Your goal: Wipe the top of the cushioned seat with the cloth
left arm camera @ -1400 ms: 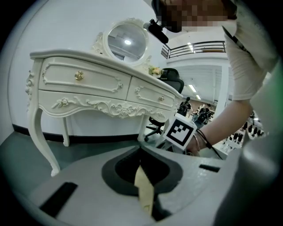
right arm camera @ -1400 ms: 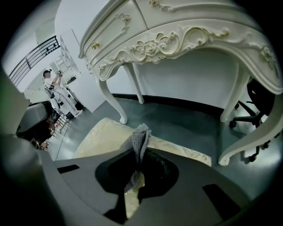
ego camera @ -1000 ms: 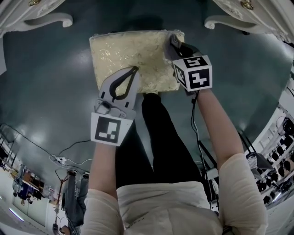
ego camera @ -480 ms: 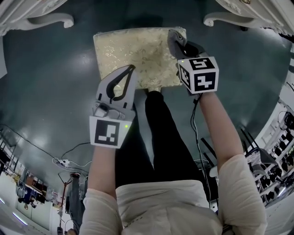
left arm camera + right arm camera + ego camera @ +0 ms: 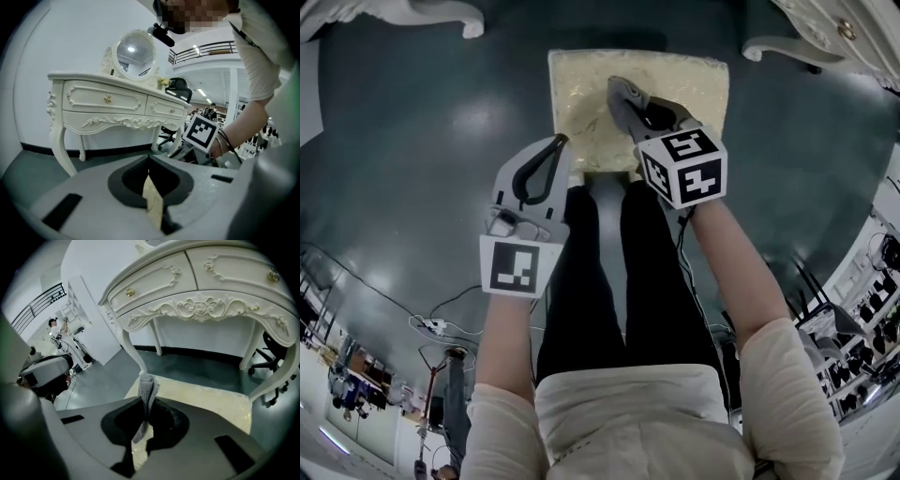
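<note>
The seat [image 5: 684, 80] stands on the floor [image 5: 422, 141] before a dressing table [image 5: 201, 301], its long side running left to right. The right hand-held gripper [image 5: 617, 90], over the seat's left part, is clamped on the grey cloth [image 5: 148, 389]. The cloth is a narrow fold lying along the jaws and pointing towards the table. The left hand-held gripper [image 5: 562, 142], jaws together and empty, is at the seat's left edge.

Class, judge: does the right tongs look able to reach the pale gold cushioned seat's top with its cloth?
Probably yes: the right tongs, shut on the grey knitted cloth, hang over the pale gold cushioned seat; nothing lies between.
</note>
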Motion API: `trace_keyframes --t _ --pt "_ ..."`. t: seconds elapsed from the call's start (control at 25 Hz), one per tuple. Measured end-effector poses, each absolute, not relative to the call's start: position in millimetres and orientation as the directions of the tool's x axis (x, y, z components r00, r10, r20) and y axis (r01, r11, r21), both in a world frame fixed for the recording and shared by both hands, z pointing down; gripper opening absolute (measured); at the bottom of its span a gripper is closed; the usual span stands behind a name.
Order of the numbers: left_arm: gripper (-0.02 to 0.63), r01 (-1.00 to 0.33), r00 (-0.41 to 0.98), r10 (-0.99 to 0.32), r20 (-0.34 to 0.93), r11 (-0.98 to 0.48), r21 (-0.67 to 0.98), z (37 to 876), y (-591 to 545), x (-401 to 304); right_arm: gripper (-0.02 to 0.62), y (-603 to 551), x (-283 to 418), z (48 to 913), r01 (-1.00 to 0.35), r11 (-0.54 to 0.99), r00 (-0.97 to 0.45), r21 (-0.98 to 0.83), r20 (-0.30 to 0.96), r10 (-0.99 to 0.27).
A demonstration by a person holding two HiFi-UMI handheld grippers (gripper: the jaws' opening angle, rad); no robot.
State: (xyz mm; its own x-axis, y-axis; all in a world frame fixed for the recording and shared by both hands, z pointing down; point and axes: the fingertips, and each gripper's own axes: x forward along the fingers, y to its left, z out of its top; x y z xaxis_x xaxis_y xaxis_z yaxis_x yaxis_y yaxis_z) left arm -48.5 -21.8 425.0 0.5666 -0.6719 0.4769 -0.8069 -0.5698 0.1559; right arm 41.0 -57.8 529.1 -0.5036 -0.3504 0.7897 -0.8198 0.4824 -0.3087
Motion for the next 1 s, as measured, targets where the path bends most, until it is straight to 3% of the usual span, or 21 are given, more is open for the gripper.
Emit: trace_keyframes --t 0.4,1.0 --pt "0.002 -0.811 0.566 -0.656 0.499 -0.553 0.192 436 -3 -129 0.028 -23 -58 555 -0.804 0.471 -0.519 -0.362 0.814 -0.261" --pt "0.002 -0.803 0.58 -0.638 0.506 -0.553 0.223 457 1 -128 0.028 -23 -48 586 -0.817 0.467 -0.483 -0.337 0.843 -0.237"
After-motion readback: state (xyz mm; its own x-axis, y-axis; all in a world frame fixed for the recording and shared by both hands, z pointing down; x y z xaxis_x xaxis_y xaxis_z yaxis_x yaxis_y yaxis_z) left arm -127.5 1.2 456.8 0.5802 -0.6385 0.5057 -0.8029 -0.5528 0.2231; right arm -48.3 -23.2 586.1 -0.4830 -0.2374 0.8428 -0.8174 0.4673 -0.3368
